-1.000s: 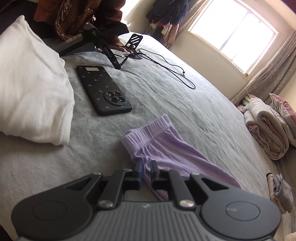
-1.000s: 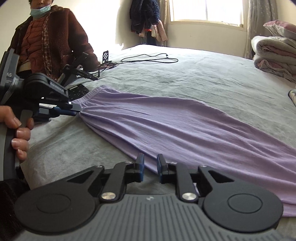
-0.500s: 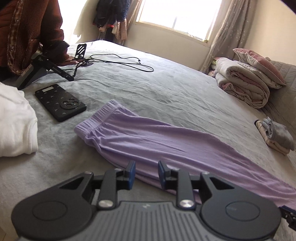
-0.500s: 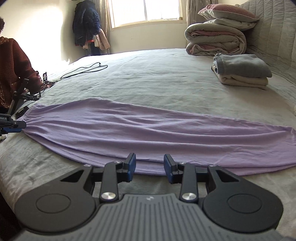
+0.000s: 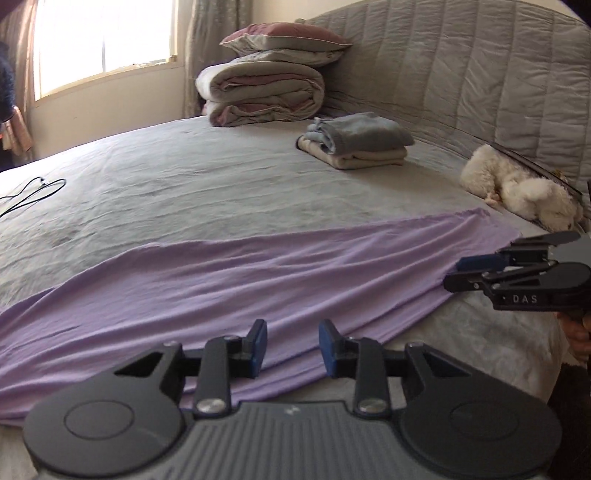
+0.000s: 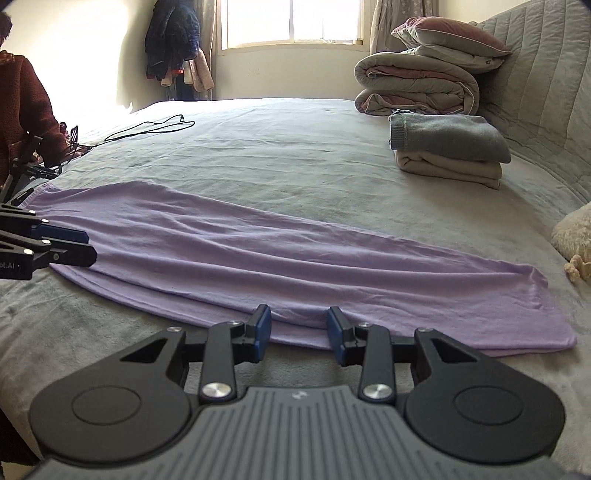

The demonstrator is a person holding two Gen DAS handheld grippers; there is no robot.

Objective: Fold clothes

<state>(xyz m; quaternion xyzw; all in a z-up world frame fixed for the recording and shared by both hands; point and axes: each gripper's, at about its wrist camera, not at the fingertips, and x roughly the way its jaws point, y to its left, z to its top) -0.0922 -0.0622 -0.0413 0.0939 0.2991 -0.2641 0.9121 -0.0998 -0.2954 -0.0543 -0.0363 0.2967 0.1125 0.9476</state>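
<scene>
Left gripper [image 5: 292, 345] blk w/ blue pads, silver screws, ribbed grey body, round discs each side, right gripper [image 6: 298, 334] same build, "DAS" on its side, person [image 6: 22, 110] in brown-red knit jacket

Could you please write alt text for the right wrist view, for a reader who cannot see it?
A long lilac garment lies flat across a grey bed, with the open right gripper at its near edge and the left gripper beside its left end. Behind are a stack of folded clothes, rolled bedding and a bright window.
</scene>
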